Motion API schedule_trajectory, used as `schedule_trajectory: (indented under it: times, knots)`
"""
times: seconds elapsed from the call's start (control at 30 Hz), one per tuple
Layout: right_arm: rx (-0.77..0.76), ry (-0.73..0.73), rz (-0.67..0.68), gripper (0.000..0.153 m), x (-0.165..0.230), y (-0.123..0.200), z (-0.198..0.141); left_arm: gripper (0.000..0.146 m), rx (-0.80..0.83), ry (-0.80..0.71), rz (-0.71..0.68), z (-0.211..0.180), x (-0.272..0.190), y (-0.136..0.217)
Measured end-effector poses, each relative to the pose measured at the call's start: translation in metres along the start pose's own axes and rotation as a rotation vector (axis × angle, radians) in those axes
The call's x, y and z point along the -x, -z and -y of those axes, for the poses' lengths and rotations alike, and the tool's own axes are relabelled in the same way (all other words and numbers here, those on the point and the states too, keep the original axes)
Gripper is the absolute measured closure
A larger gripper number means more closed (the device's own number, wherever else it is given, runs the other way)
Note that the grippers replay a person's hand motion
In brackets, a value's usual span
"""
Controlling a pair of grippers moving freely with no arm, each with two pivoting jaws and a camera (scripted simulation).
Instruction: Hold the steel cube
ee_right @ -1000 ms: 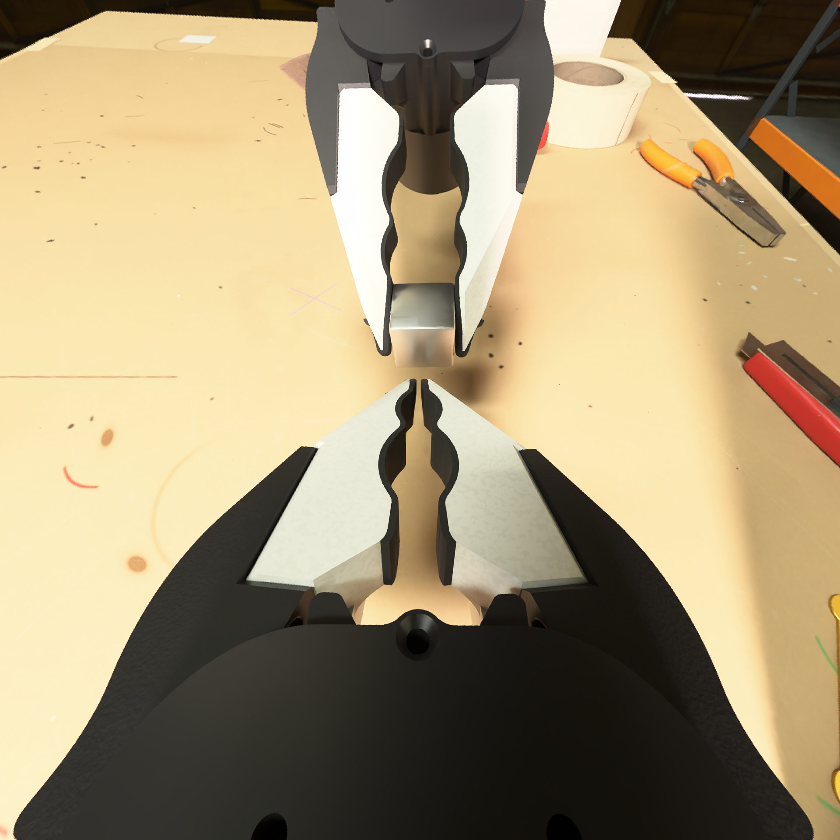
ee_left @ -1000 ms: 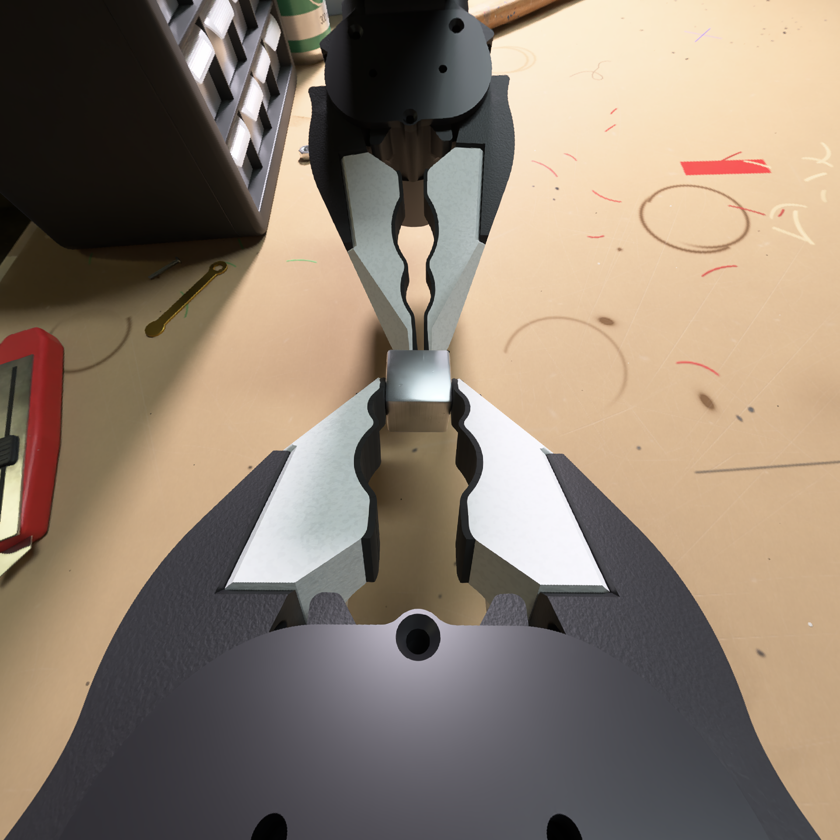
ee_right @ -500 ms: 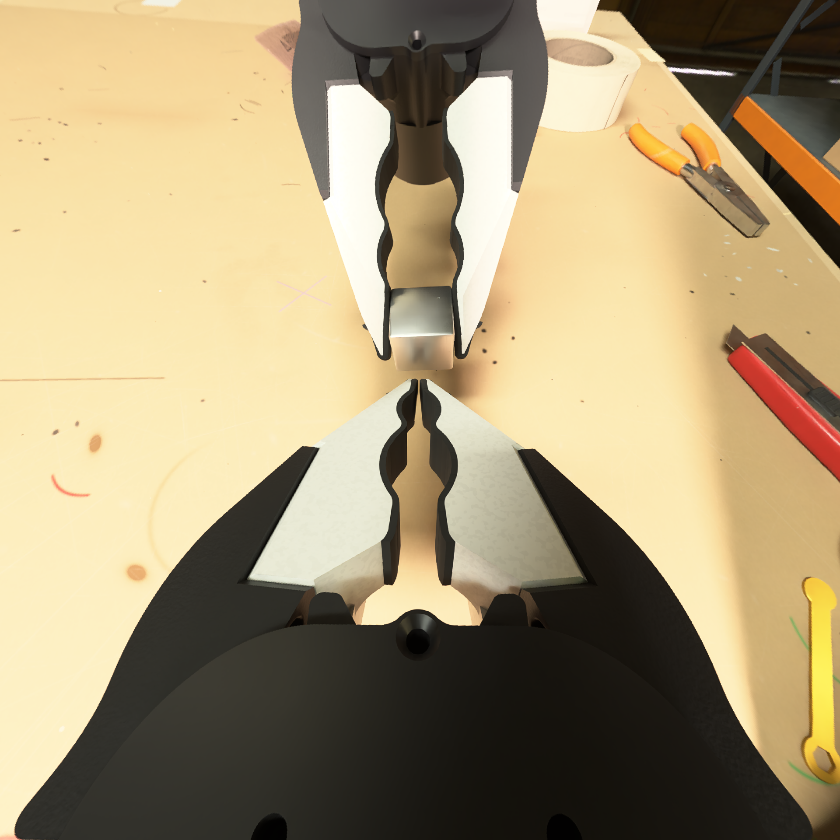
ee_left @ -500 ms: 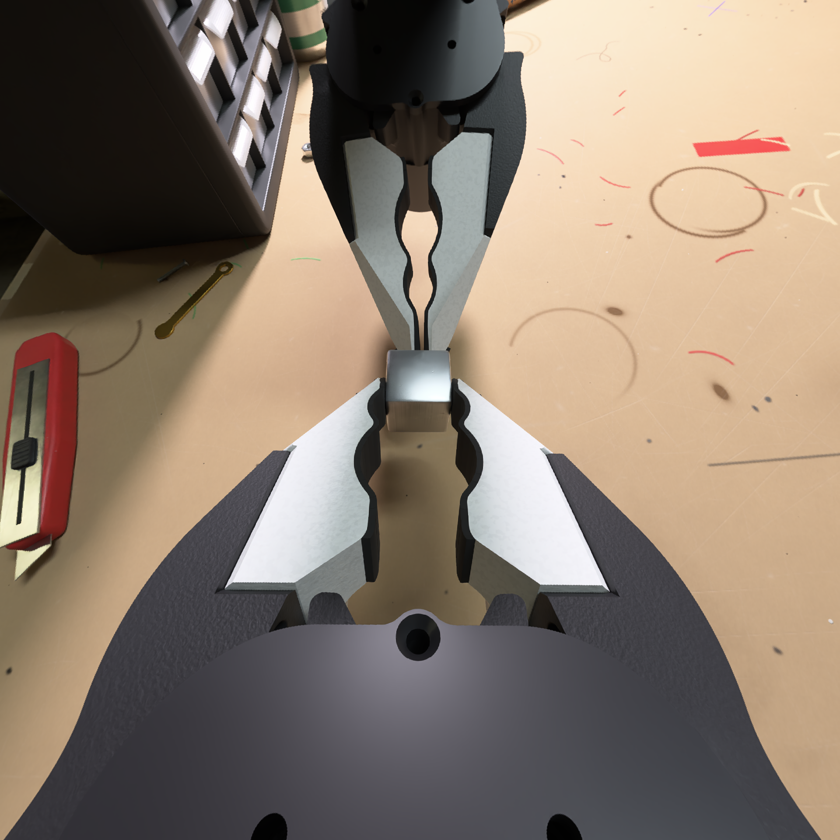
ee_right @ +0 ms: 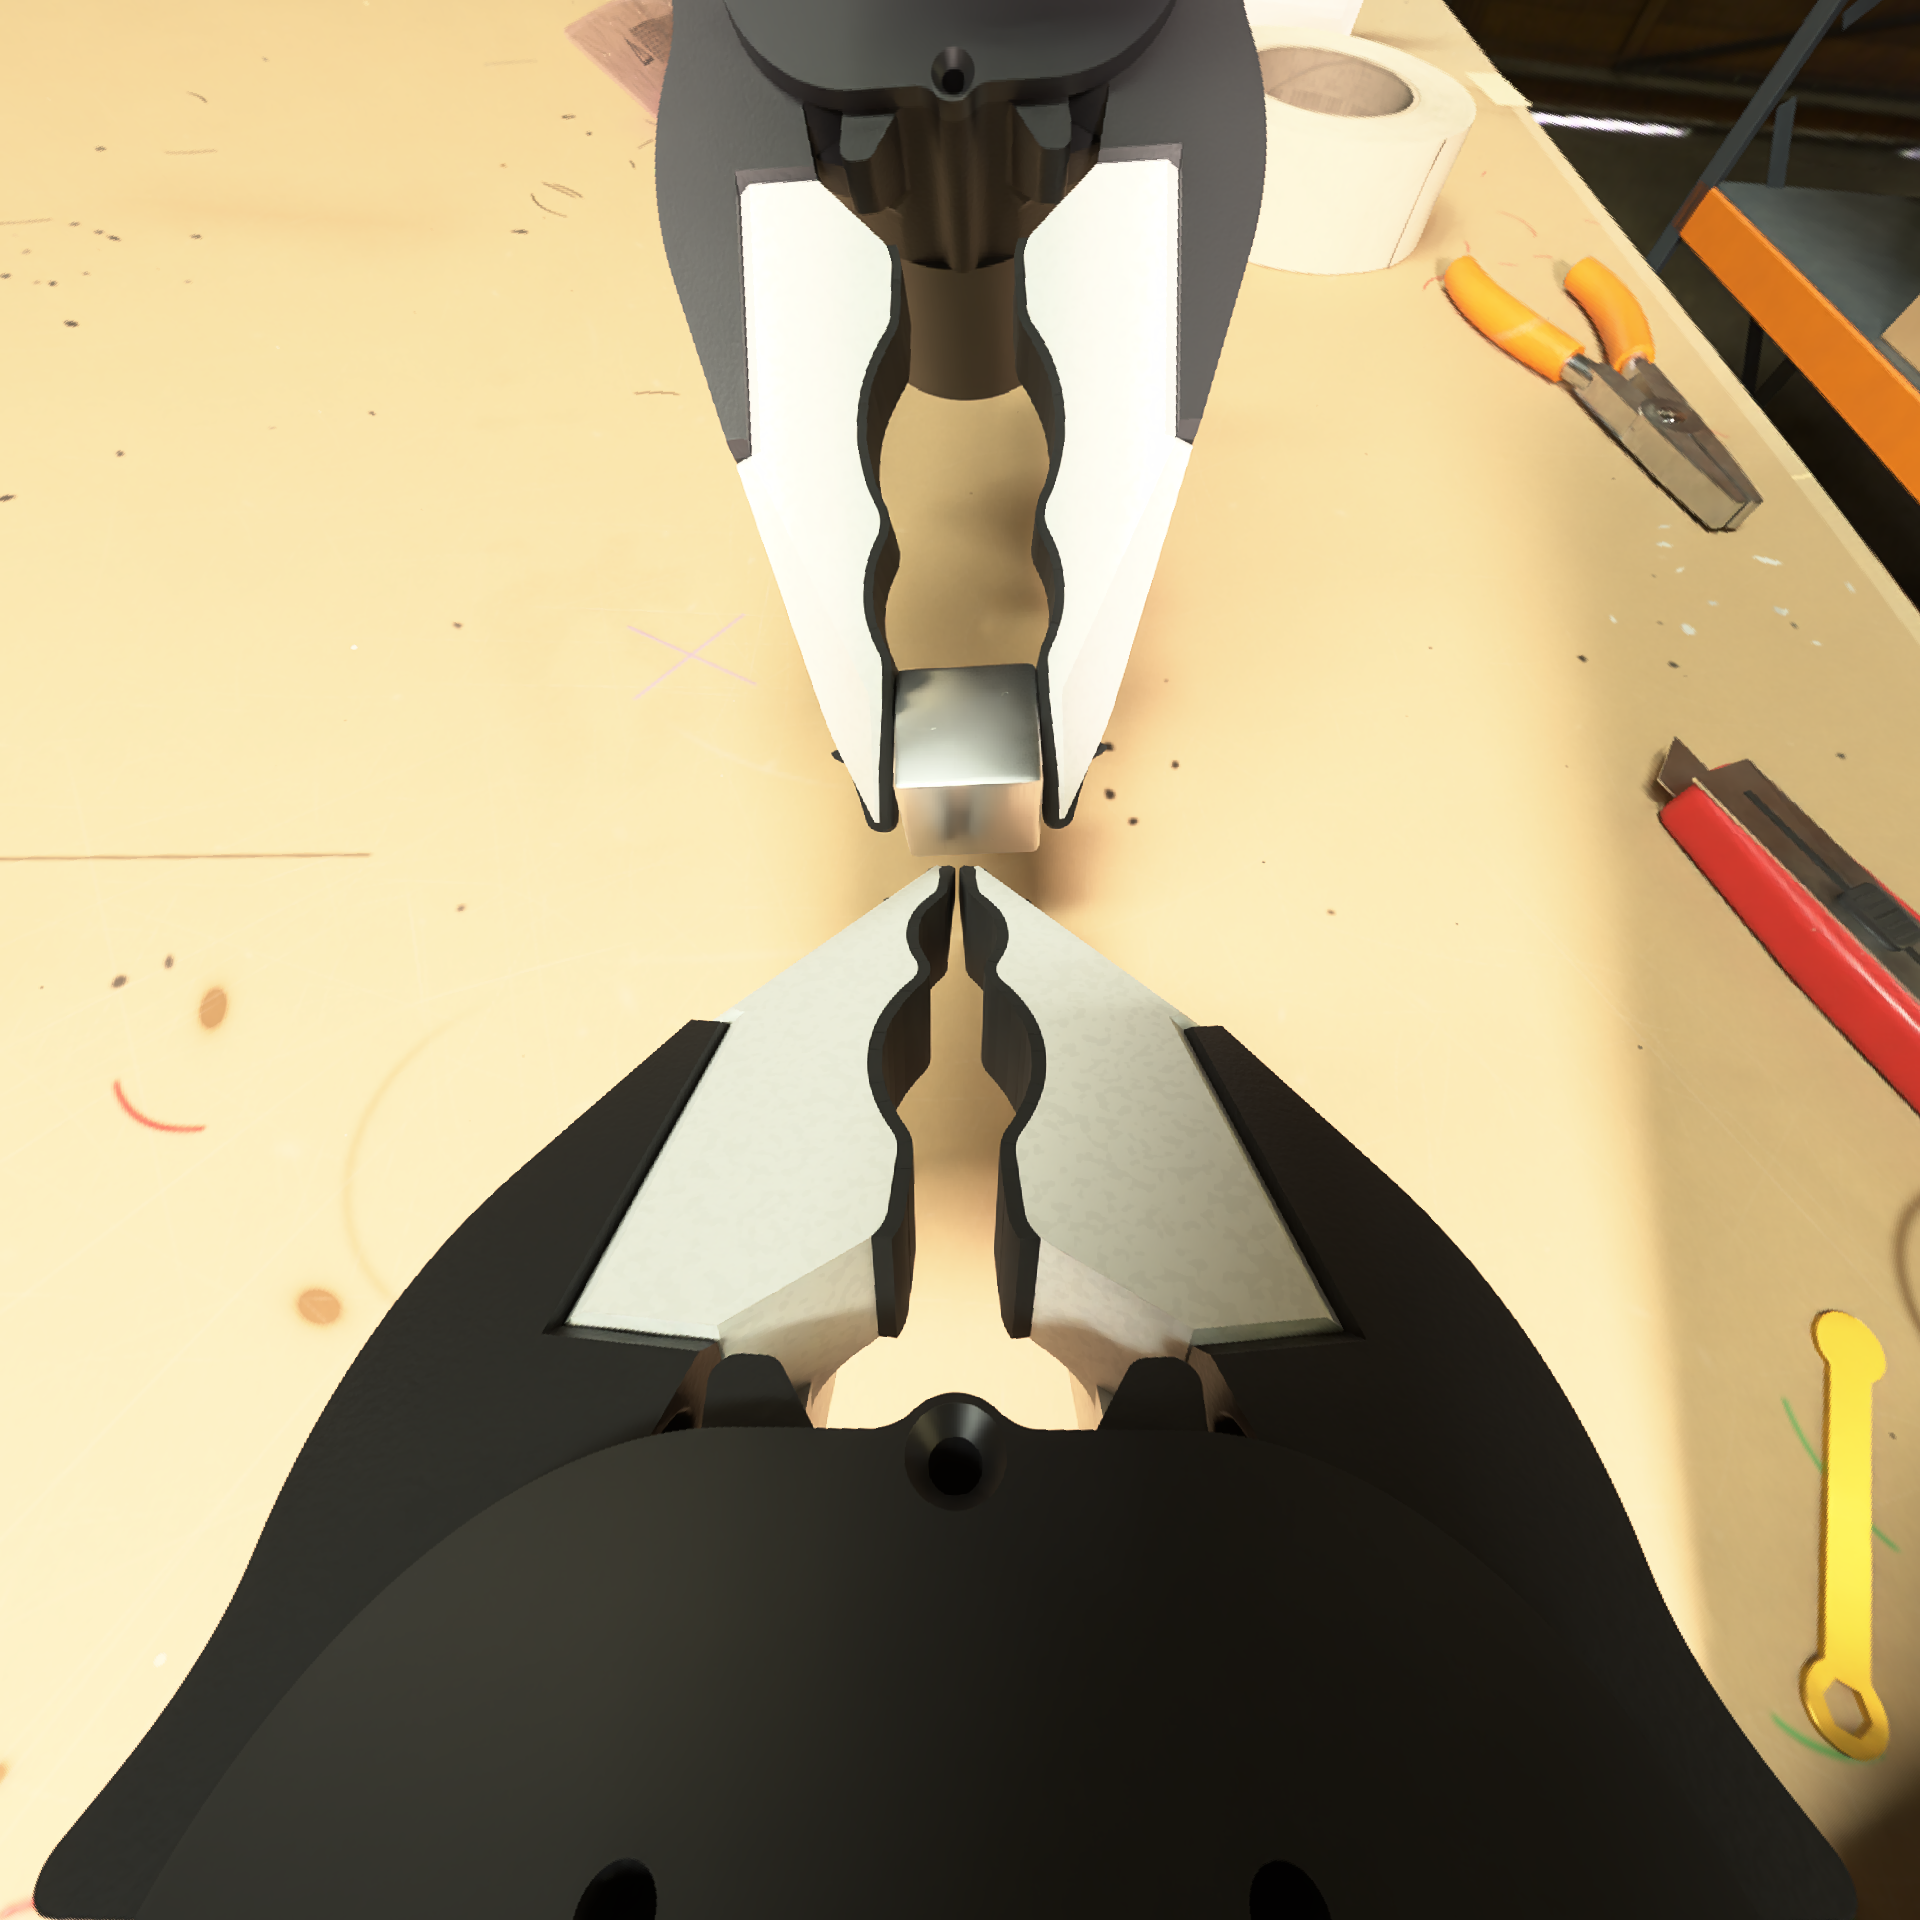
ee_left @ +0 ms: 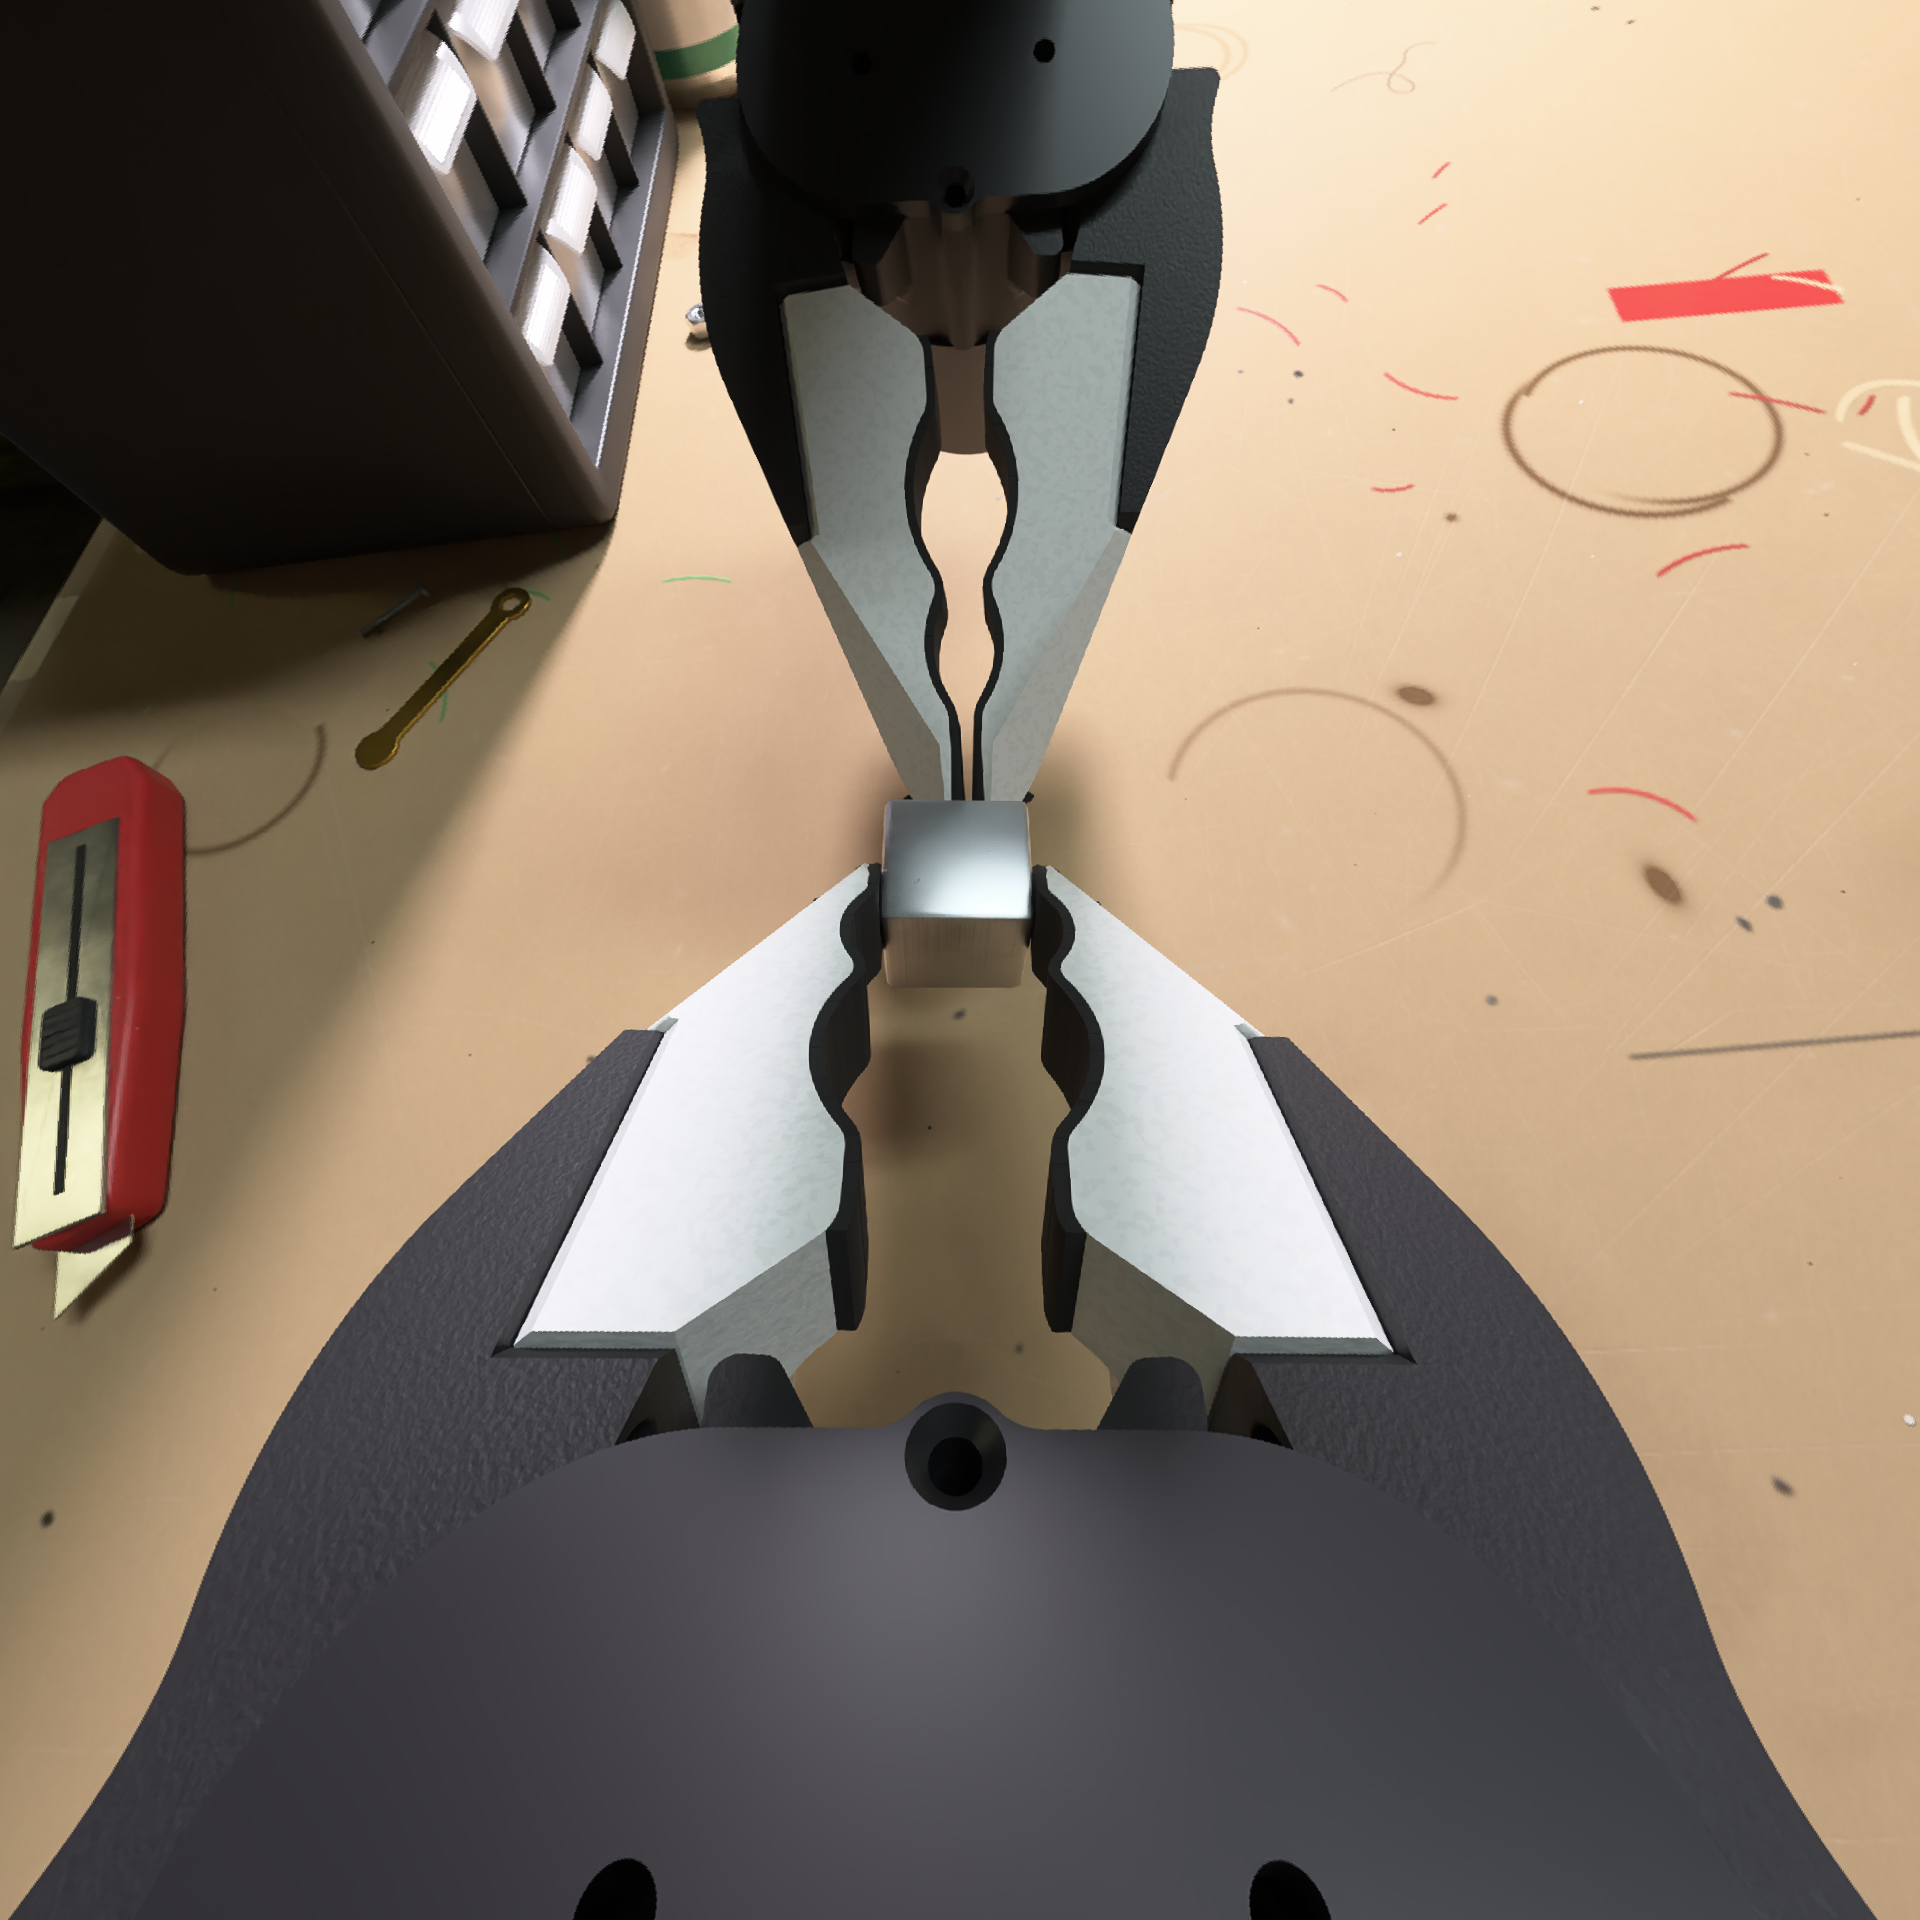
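Note:
The steel cube (ee_left: 956, 894) is a small shiny block held between the tips of my left gripper (ee_left: 956, 914), which is shut on its two sides. It hangs a little above the tan table, with its shadow below. My right gripper (ee_right: 954, 878) is shut and empty, its tips just short of the cube's (ee_right: 966, 758) near face. In the left wrist view the right gripper (ee_left: 966, 784) points at the cube's far side. In the right wrist view the left gripper (ee_right: 966, 821) clamps the cube.
A dark drawer cabinet (ee_left: 312, 260) stands far left, with a brass wrench (ee_left: 442, 675) and a red utility knife (ee_left: 104, 997) near it. A tape roll (ee_right: 1351, 156), orange pliers (ee_right: 1590, 364), the knife (ee_right: 1808, 935) and the wrench (ee_right: 1849, 1538) lie along the table's right edge.
Both grippers have moved together with the cube still held; the table looks farther off and more of it shows, such as the whole knife and the wrench. Neither gripper's opening changed.

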State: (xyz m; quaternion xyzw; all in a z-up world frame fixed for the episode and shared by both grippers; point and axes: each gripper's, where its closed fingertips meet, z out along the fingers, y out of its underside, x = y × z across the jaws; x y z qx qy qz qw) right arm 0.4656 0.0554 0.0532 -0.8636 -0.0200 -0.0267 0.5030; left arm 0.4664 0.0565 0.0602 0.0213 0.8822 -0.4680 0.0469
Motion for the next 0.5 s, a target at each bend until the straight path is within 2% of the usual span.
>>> schedule_trajectory:
  times: [0.23,0.5]
  knots:
    - [-0.061,-0.027,0.026,0.15,-0.0017,-0.0012,-0.0001,0.118,0.011,0.026,-0.031,-0.0003,-0.0004,0.0043]
    - [-0.068,-0.013,0.031,0.15,-0.0005,-0.0015,-0.0003,0.118,-0.069,0.1,-0.075,0.0046,0.0027,0.008]
